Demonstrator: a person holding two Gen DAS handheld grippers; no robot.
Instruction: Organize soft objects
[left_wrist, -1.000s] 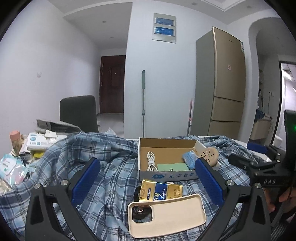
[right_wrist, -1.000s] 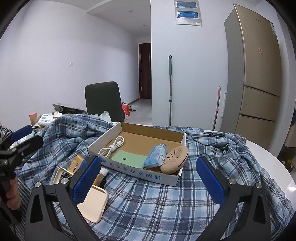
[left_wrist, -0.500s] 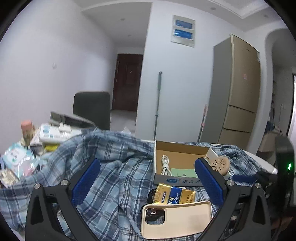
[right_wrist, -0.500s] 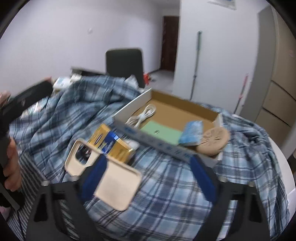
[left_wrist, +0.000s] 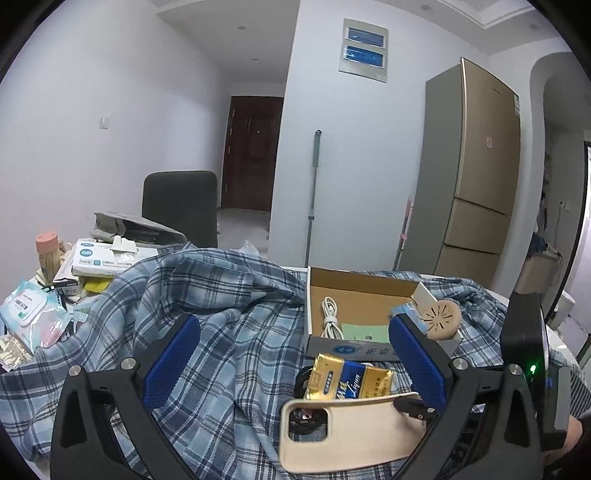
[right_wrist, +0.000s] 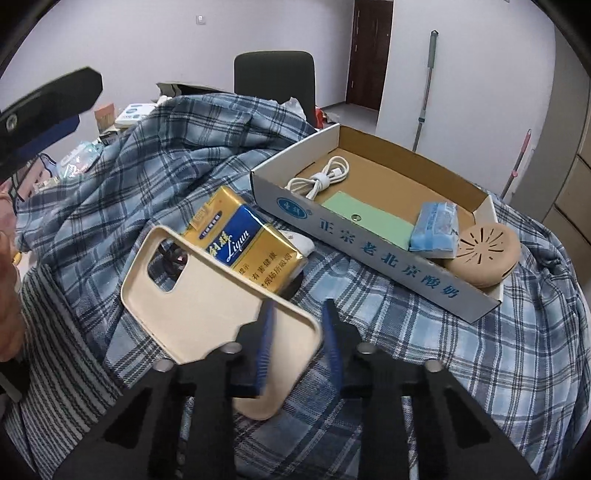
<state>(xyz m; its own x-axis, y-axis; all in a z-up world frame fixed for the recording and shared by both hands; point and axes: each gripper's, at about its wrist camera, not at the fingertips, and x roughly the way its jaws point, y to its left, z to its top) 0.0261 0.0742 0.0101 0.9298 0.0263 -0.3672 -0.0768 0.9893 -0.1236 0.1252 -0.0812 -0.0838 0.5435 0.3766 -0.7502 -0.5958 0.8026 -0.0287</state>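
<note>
A beige soft phone case (right_wrist: 207, 295) lies tilted on a gold and blue pack (right_wrist: 243, 240), on top of a blue plaid shirt (right_wrist: 129, 177). My right gripper (right_wrist: 297, 310) points down at the case's near end. Its jaws are closing, with the case's end rim between them and a gap still showing. In the left wrist view the case (left_wrist: 351, 432) sits low between the wide open fingers of my left gripper (left_wrist: 291, 326), which holds nothing. The right gripper's fingertips (left_wrist: 410, 406) reach the case's right end there.
A shallow cardboard box (right_wrist: 369, 247) on the shirt holds a white cable (right_wrist: 321, 179), a green card (right_wrist: 365, 218), a blue tissue pack (right_wrist: 436, 229) and a tan perforated disc (right_wrist: 484, 254). Wipes and boxes (left_wrist: 33, 317) crowd the table's left side. A dark chair (left_wrist: 181, 206) stands behind.
My right gripper has come down and leftward onto the phone case, and its jaws have narrowed from wide open to a small gap. The left gripper has barely moved.
</note>
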